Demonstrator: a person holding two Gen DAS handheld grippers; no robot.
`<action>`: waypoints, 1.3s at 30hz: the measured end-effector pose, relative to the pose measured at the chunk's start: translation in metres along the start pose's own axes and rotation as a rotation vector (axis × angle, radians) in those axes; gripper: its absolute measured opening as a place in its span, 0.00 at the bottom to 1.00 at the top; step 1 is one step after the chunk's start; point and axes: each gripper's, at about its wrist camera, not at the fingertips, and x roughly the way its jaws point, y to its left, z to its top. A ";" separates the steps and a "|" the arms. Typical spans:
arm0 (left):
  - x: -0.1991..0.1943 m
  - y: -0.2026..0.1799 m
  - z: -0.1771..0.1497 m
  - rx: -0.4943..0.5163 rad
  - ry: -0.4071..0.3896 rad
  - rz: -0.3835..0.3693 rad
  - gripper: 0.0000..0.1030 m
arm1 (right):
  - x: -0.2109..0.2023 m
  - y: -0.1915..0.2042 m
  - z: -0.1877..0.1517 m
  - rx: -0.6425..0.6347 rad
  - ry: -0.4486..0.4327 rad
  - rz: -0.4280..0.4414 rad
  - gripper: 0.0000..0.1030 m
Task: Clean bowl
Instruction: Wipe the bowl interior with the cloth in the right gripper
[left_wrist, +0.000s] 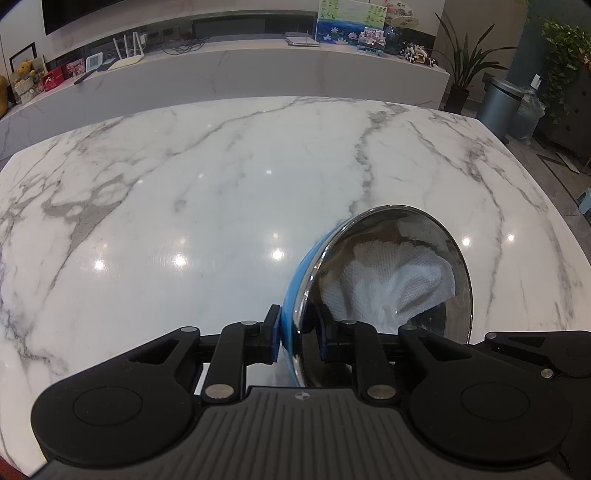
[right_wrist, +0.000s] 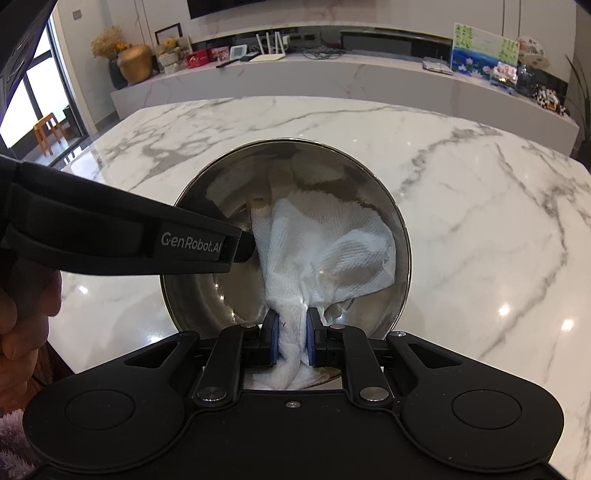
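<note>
Jaws of the left gripper (left_wrist: 299, 334) clamped the round steel bowl's (left_wrist: 458, 258) rim; the right gripper (right_wrist: 292, 338) pinched a waffle-textured white cloth (right_wrist: 332, 243) inside that bowl.

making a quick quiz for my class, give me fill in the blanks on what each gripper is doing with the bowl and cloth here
1. The left gripper is clamped on the bowl's ____.
2. The right gripper pinches a white ____.
3. The bowl's outside is coloured ____.
4. The bowl is held over a ____-patterned table.

Missing words: rim; cloth; blue; marble
</note>
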 end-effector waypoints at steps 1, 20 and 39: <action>0.001 0.001 -0.001 -0.005 0.005 -0.006 0.20 | 0.001 0.000 0.000 0.001 -0.001 0.000 0.12; 0.003 -0.007 -0.014 0.049 0.036 -0.028 0.18 | 0.005 0.015 -0.010 -0.169 -0.030 -0.176 0.11; 0.011 -0.007 -0.018 -0.025 0.058 -0.095 0.22 | 0.002 -0.028 -0.012 0.114 -0.045 -0.025 0.12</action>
